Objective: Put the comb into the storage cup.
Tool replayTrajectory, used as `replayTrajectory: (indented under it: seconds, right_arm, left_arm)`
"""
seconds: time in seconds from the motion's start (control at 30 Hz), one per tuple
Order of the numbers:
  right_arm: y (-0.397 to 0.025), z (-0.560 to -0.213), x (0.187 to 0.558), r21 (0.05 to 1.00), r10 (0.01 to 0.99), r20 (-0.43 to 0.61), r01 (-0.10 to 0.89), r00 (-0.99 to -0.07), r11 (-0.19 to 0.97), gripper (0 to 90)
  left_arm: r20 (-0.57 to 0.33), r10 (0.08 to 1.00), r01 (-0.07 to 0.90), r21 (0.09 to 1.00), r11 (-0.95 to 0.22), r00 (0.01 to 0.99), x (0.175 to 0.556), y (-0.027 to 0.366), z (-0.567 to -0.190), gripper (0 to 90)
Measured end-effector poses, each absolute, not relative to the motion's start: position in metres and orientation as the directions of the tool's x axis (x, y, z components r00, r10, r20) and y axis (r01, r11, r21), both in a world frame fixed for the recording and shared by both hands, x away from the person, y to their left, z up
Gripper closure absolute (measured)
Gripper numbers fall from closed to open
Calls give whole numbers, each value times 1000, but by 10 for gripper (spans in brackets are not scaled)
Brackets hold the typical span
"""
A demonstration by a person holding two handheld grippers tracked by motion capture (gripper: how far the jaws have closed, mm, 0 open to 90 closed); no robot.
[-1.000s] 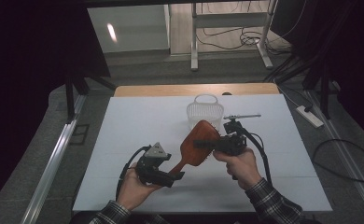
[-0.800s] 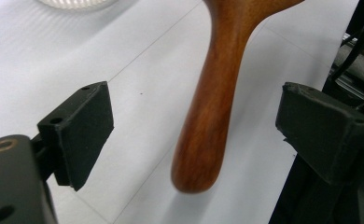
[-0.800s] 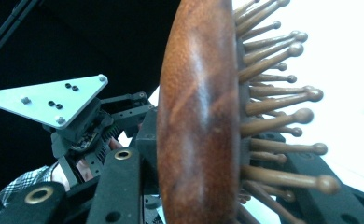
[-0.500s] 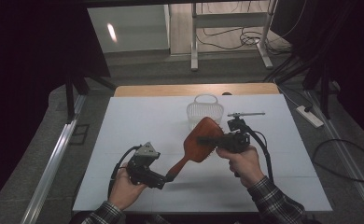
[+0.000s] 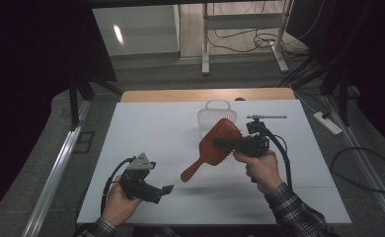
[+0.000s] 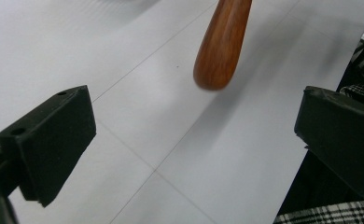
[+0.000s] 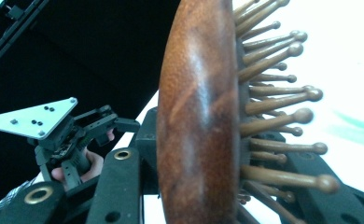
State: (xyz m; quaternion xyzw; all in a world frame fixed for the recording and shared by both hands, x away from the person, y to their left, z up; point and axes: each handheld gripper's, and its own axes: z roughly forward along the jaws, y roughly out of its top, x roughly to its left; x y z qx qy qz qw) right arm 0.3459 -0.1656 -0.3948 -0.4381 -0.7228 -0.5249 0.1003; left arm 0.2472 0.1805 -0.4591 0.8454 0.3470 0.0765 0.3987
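A brown wooden hairbrush hangs above the white table, its handle slanting down to the left. My right gripper is shut on the brush head, with the wooden bristles sticking out to one side. My left gripper is open near the table's front left, with nothing between its jaws. In the left gripper view the rounded end of the brush handle hovers ahead of the wide-apart fingers, clear of them.
A small white wire basket stands behind the brush near the table's far side. The white tabletop ends in a wooden strip at the back. A power strip and cables lie on the floor at right.
My left gripper let go of the brush handle and drew back toward the front left. The right gripper kept the brush head and lifted it slightly right.
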Motion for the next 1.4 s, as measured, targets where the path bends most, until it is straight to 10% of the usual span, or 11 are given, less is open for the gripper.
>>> replayTrajectory:
  seconds: [1.4]
  right_arm:
    - [-190,-366,382,706,599,578,708,-554,-26,565]
  left_arm:
    - [-162,755,581,744,-330,635,201,251,-470,0]
